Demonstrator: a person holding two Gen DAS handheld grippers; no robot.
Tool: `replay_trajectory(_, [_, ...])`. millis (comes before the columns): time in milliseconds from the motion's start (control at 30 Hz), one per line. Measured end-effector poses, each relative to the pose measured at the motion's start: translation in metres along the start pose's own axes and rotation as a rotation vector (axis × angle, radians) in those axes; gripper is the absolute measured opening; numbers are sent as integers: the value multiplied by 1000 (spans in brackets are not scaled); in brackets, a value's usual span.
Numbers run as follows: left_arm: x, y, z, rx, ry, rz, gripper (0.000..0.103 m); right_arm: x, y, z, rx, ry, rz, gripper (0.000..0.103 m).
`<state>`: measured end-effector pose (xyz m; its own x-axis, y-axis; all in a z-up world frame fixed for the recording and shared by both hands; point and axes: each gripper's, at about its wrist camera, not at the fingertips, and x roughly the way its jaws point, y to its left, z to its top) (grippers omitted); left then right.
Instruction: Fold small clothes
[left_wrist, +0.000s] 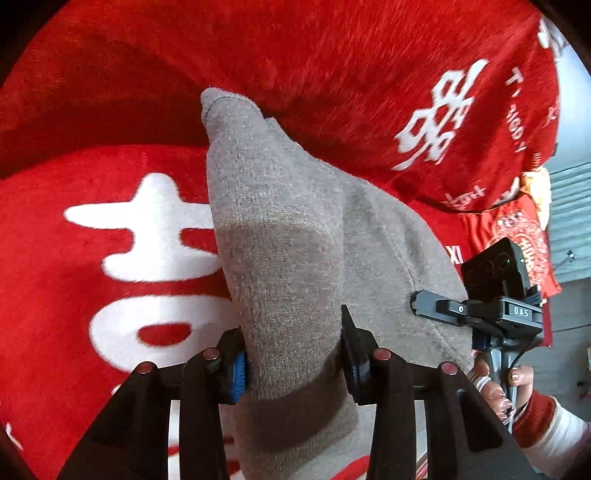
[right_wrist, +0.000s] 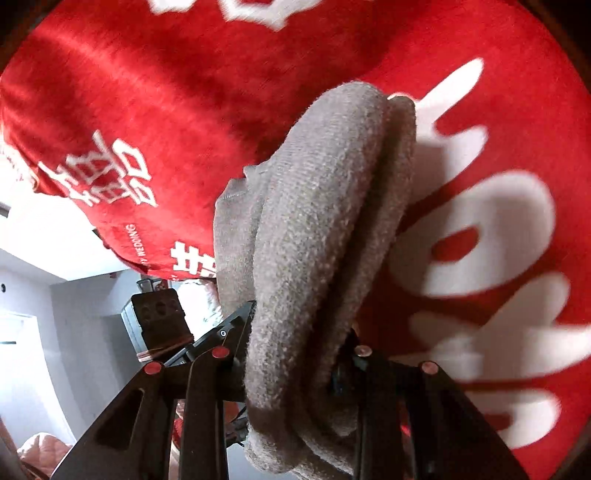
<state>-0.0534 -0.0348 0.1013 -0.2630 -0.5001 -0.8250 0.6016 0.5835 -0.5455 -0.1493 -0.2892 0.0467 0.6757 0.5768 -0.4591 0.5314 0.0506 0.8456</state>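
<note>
A grey knitted garment hangs lifted above a red blanket with white characters. My left gripper is shut on one bunched end of it, the fabric pinched between the blue pads. My right gripper is shut on a folded, layered part of the same grey garment. The right gripper shows at the right of the left wrist view, held by a hand with painted nails. The left gripper shows at lower left of the right wrist view.
The red blanket covers the surface under both grippers, with a raised fold behind the garment. A red packet lies past the blanket edge at right. White walls and a doorway show at left.
</note>
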Motion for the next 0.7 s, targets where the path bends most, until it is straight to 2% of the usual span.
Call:
replay_trajectory(167, [-49, 24, -20, -1, -14, 7, 42, 44, 21, -33, 2, 31, 19, 32])
replay_trajectory(333, [-85, 67, -49, -26, -8, 64, 42, 102, 22, -58, 33, 83, 21, 32])
replay_trajectory(433, [-88, 96, -63, -55, 6, 106, 42, 138, 17, -68, 39, 119, -43, 34])
replay_trajectory(500, [-86, 115, -71, -75, 20, 145, 42, 155, 14, -72, 47, 145, -129, 37])
replay_trajectory(567, [-81, 133, -80, -111, 44, 192, 42, 156, 16, -74, 27, 141, -214, 50])
replay_trajectory(633, [-85, 144, -88, -139, 40, 199, 42, 147, 20, -73, 16, 111, -258, 56])
replay_trajectory(700, [-98, 149, -92, -146, 4, 198, 42, 135, 20, -71, 36, 74, -274, 56])
